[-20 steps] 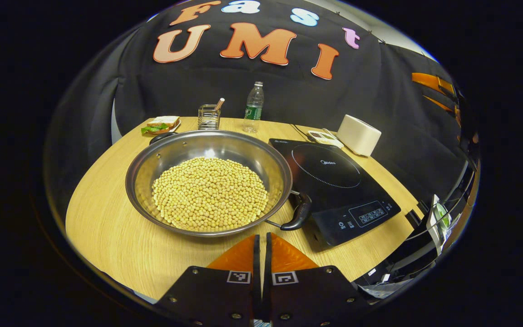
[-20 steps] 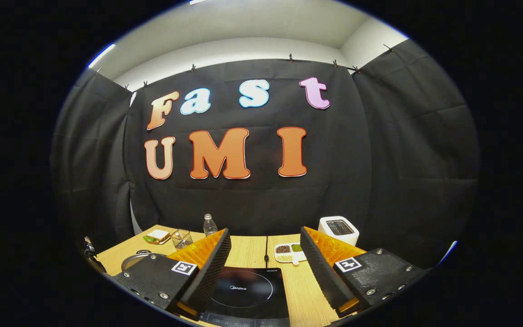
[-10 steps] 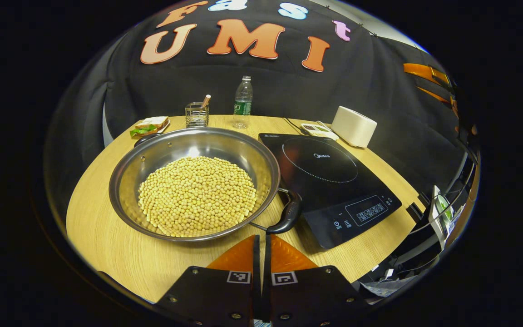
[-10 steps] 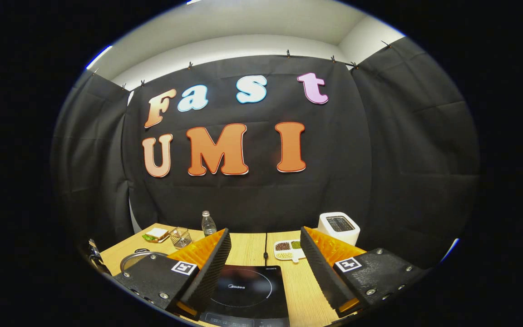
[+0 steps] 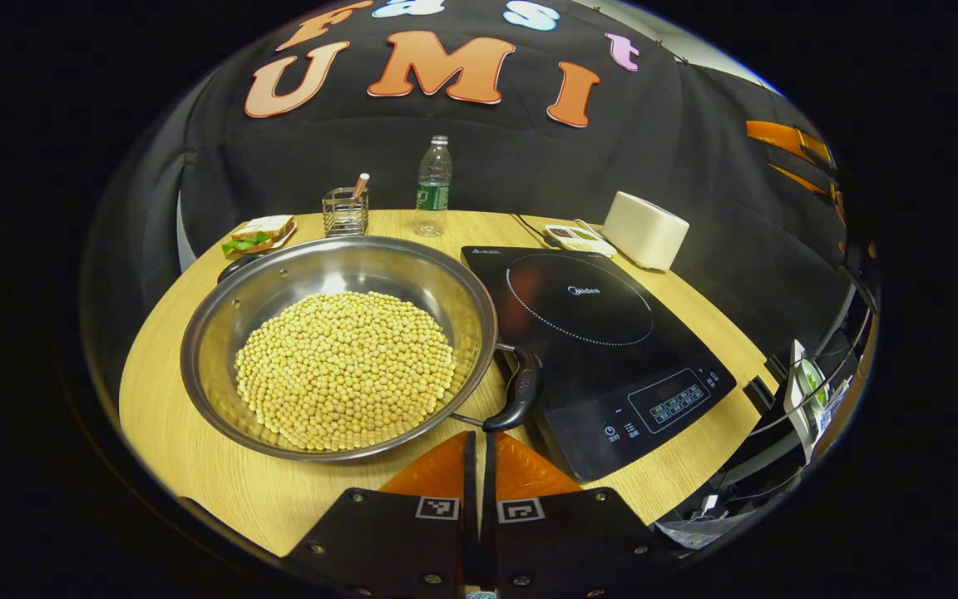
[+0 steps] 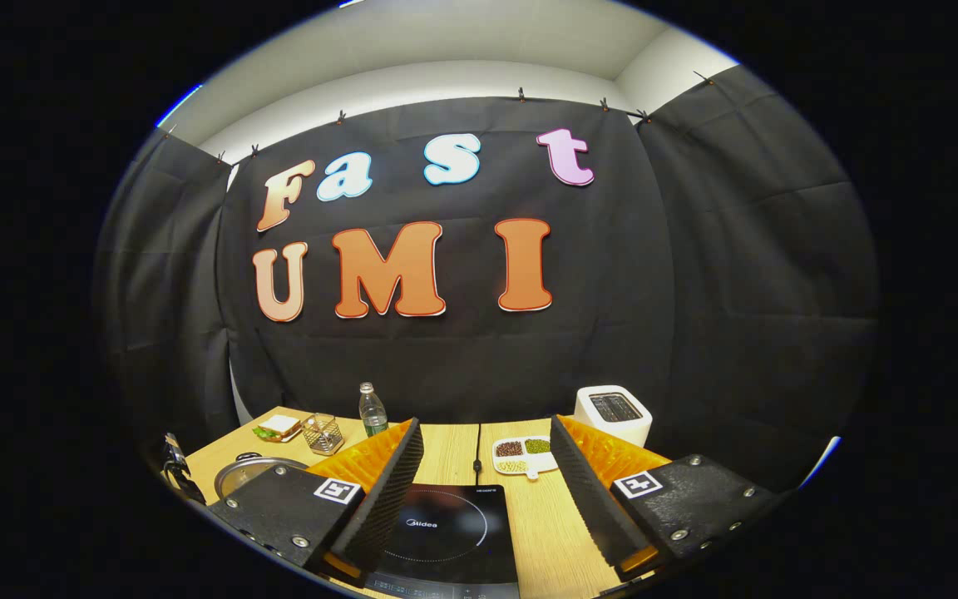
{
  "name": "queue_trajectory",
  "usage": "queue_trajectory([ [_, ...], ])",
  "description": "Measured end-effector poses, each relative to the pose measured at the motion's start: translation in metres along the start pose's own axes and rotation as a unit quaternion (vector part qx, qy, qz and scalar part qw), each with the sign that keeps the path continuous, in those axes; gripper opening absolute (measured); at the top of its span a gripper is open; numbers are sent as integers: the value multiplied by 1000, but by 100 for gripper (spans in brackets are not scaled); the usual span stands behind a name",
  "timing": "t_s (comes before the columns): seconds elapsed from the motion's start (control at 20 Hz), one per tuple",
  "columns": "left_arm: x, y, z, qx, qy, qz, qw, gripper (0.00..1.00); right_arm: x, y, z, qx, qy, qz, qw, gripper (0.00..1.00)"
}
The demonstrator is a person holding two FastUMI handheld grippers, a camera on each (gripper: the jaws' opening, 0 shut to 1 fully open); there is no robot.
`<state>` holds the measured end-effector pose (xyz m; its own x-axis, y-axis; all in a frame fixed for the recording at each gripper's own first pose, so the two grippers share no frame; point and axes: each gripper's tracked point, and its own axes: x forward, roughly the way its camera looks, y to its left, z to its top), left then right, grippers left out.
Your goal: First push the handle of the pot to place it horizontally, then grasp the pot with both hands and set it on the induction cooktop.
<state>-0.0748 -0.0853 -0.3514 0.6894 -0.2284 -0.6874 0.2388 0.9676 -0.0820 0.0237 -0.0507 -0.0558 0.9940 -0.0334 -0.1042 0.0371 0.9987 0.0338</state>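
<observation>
A wide steel pot (image 5: 221,324) full of yellow beans stands on the wooden table, left of the black induction cooktop (image 5: 604,349). Its near black handle (image 5: 518,395) points toward the cooktop's front-left corner, and the far handle (image 5: 234,264) shows behind the rim. My left gripper (image 5: 479,439) is shut, its tips just below the near handle's lower end; contact cannot be told. My right gripper (image 6: 486,426) hangs open above the cooktop (image 6: 446,532), nothing between its fingers. The pot's rim (image 6: 239,472) peeks out at the lower left.
At the table's back stand a sandwich on a plate (image 5: 256,234), a wire holder (image 5: 343,212), a water bottle (image 5: 432,187), a white toaster (image 5: 644,230) and a divided dish of beans (image 6: 522,453). A cable (image 6: 477,453) runs to the cooktop.
In the left gripper view the pot and its near handle have drifted left and down, closer to my shut fingertips. The right gripper view has tilted slightly, showing a bit more table.
</observation>
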Motion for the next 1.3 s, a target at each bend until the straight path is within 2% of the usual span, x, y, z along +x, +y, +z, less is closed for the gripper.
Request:
queue_trajectory([
  [0.3,11,-4,9,8,9,-12,1000,1,5,-6,-3,-1,3,-6,1000,95],
  [0.6,31,-7,20,-5,15,-29,999,2,9,-13,-9,-2,10,-11,1000,95],
  [0.65,33,-8,22,-7,15,-32,999,2,10,-15,-9,-2,10,-12,1000,95],
  [0.7,35,-10,21,-11,18,-35,999,2,11,-17,-10,-1,11,-14,1000,100],
  [0.75,36,-11,23,-15,19,-38,999,2,12,-19,-11,-1,12,-16,1000,95],
  [1.3,61,-19,39,-30,19,-56,998,1,21,-32,-25,3,25,-25,999,95],
])
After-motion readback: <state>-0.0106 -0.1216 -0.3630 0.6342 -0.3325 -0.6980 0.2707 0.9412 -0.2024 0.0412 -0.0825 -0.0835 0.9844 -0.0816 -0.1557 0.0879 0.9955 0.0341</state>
